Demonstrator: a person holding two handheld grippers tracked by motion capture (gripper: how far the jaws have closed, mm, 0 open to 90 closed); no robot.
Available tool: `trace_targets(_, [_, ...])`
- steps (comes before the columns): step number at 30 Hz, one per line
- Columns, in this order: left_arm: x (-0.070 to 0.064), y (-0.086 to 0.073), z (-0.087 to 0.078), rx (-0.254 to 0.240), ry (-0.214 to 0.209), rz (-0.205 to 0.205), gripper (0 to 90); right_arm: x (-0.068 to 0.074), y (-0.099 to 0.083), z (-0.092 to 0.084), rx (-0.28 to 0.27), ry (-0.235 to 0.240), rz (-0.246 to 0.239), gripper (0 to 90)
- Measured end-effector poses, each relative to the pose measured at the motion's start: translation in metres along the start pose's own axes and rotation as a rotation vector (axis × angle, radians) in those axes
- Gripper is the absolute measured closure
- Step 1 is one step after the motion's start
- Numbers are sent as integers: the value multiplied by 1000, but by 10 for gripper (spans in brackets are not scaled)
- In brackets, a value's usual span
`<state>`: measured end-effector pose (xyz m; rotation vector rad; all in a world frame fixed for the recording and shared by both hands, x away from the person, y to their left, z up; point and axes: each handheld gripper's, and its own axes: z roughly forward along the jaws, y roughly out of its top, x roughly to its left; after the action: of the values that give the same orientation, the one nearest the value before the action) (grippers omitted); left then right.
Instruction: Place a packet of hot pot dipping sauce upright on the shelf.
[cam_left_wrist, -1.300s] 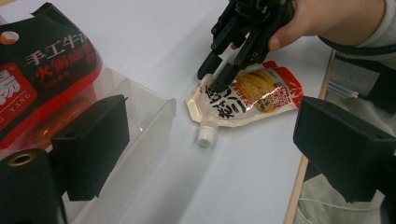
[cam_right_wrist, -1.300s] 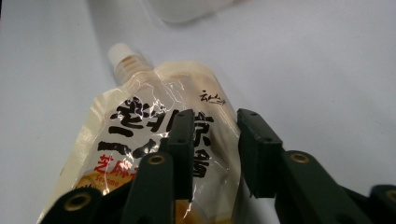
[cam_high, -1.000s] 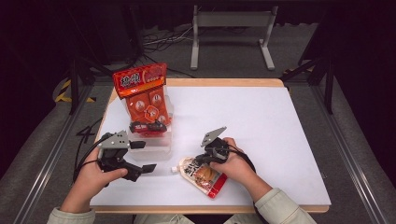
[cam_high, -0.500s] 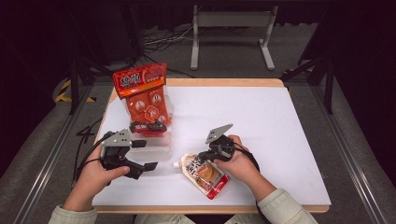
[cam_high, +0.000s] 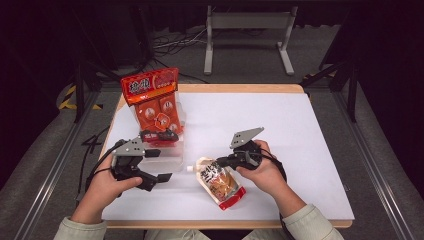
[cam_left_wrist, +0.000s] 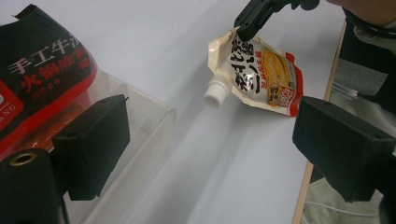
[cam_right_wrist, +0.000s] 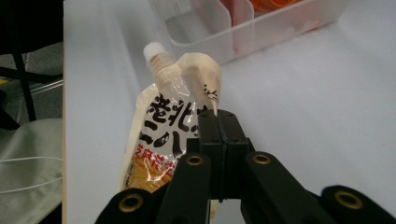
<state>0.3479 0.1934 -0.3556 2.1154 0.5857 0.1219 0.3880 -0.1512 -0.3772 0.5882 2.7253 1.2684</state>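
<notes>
At far left of the table (cam_high: 310, 130), the red snack bag (cam_high: 152, 97) stands upright in the back of a clear plastic bin (cam_high: 167, 157); big white characters across its red top band, too small to read from the high view. In the left gripper view the bag's (cam_left_wrist: 44, 70) dark panel reads "手工牛油" w/ "火锅底料" under it, white on black and red.

Left gripper (cam_high: 150, 165) sits at the bin's near left corner, jaws wide open, nothing between them; one jaw lies against the bin wall (cam_left_wrist: 140, 126).

Next, center: spouted pouch (cam_high: 220, 182) w/ a white screw cap (cam_left_wrist: 215, 95), cream top, yellow-orange food picture, red bottom edge. Black characters run down the front; "老北" is readable in the right gripper view, rest partly hidden. Pouch lies just right of the bin, spout toward it.

Right gripper (cam_high: 225, 161), jaws closed tight, pinches the pouch's (cam_right_wrist: 159, 126) top corner beside the spout.
</notes>
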Motion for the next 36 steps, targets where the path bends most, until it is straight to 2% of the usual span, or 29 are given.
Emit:
trace_targets(12, [-1, 0, 0, -5, 2, 6, 118, 13, 12, -22, -72, 0, -49, 900])
trace_targets(15, [-1, 1, 0, -15, 11, 9, 122, 14, 14, -24, -83, 8, -53, 900])
trace_targets(16, [-1, 2, 0, -28, 11, 4, 123, 17, 15, -26, -108, 38, -48, 900])
trace_targets(17, [-1, 2, 0, -35, 11, 7, 123, 18, 16, -27, -115, 43, -54, 900])
trace_targets(25, [-1, 3, 2, -43, 3, 7, 122, 30, 24, -33, -160, 40, -105, 900])
trace_targets(29, [-1, 5, 1, -91, 16, 4, 123, 31, 24, -36, -206, 31, -114, 900])
trace_targets(32, [-2, 7, 0, -133, 13, 6, 124, 32, 24, -38, -240, 33, -114, 900])
trace_targets(36, [-4, 8, 3, -162, 1, -2, 122, 34, 25, -41, -270, 39, -118, 900])
